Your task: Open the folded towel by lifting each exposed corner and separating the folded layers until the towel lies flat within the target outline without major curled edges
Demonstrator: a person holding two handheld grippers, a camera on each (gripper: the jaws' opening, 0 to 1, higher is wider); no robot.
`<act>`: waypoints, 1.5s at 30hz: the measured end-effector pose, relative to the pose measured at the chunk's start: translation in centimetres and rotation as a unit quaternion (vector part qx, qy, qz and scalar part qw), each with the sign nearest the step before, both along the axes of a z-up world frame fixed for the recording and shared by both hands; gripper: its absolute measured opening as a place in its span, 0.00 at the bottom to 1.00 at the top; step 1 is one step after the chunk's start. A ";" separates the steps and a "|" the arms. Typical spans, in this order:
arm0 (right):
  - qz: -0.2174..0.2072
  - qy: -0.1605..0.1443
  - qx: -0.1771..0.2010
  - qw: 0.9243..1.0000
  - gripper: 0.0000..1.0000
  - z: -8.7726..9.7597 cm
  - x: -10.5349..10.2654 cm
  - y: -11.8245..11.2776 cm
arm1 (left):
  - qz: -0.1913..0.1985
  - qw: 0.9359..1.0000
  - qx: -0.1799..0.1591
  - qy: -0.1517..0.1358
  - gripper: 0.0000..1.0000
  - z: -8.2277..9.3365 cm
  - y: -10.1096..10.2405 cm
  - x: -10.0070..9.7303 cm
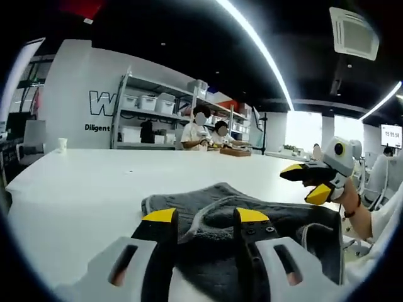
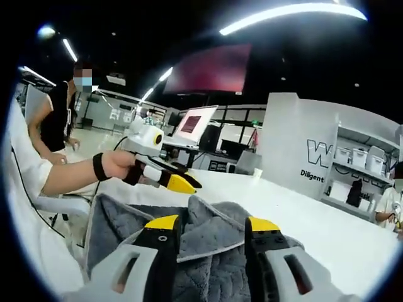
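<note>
Yellow-tipped jaws of the left gripper (image 1: 206, 216) are rising from the bottom of the left gripper view, standing apart with a clear gap between them and nothing held. They are hovering just over the near edge of a dark grey towel (image 1: 252, 217), which is lying rumpled and partly folded on a broad white table (image 1: 82, 182). A lighter grey hem is curling across the towel's upper layer between the two tips.

To the right in this view, the right gripper (image 1: 310, 182) is hanging in the air above the towel's far side, held by a person's hand (image 1: 343, 195) with a band at the wrist. Its yellow tips are spread apart and gripping nothing.

In the right gripper view, that same gripper's jaws (image 2: 212, 223) are standing apart over the towel (image 2: 208, 229), again with nothing between them. The towel's folded layers are overlapping here, one corner flap pointing up between the tips, and the cloth is spreading towards the table edge nearest the person. The left gripper (image 2: 179, 179) is coming in from the left of this view, held in a hand (image 2: 116, 165) wearing a dark wrist strap, its tips hovering just above the towel.

Behind the table, metal shelves (image 1: 157, 113) holding white bins are standing against a white wall with dark lettering, and two people are working beside them.
</note>
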State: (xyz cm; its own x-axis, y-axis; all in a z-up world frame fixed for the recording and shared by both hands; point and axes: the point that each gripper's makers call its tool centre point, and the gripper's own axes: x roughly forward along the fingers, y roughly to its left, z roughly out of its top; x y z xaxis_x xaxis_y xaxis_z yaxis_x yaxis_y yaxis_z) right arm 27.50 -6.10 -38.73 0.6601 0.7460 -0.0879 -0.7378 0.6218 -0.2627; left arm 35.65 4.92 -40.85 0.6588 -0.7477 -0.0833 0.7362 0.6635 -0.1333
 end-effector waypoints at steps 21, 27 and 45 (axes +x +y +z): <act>-0.023 0.044 0.002 0.999 0.38 -1.7 2.2 0.1 | 0.025 0.999 -0.001 0.028 0.32 -1.4 -0.5 2.8; -0.027 0.050 0.004 0.998 0.38 -1.6 2.7 0.3 | 0.022 0.999 0.002 0.025 0.32 -1.3 -0.9 2.9; -0.038 0.069 0.003 0.997 0.39 -2.2 3.8 0.8 | 0.046 0.998 0.011 0.040 0.33 -1.5 -0.9 4.9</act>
State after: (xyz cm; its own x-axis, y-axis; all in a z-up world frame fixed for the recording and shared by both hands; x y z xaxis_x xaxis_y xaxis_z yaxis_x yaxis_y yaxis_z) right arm 31.26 -5.33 -40.93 0.6968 0.6950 -0.1775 -0.7172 0.6790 -0.1568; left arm 40.55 4.06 -42.31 0.7155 -0.6816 -0.1533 0.6596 0.7313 -0.1736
